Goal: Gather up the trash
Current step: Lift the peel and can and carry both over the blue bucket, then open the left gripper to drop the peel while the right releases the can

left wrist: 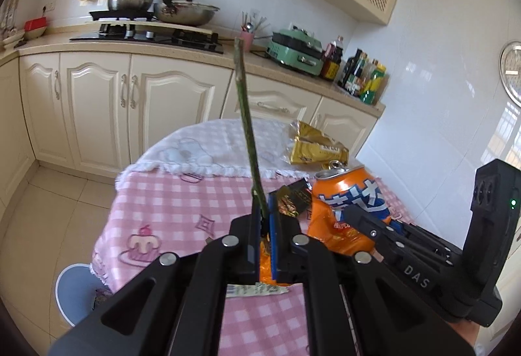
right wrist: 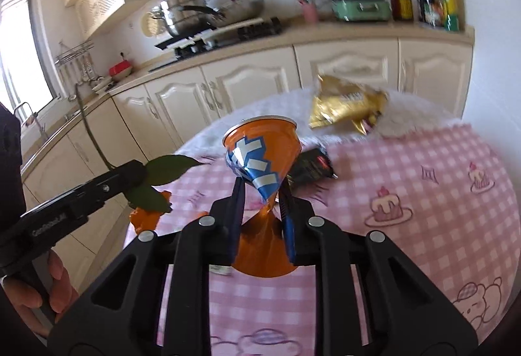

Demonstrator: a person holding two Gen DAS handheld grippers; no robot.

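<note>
Currently, the left gripper (left wrist: 265, 219) fingers are closed narrow on a green stem (left wrist: 248, 124) pointing toward 12 o'clock. The right gripper (right wrist: 262, 206) fingers pinch the crushed middle of an orange can (right wrist: 263, 154), raised over the pink checked worktop (right wrist: 407, 167). A gold snack bag (right wrist: 345, 108) lies at 1 o'clock of the can; a black wrapper (right wrist: 312, 167) lies just beside it at 3 o'clock.

Left gripper (left wrist: 265, 219) pinching green stem (left wrist: 246, 115), orange can (left wrist: 348, 203) beside

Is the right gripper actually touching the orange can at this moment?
Touching. The right wrist view shows the right gripper with both fingers pressed into the orange can, whose middle is crushed thin between them.
</note>
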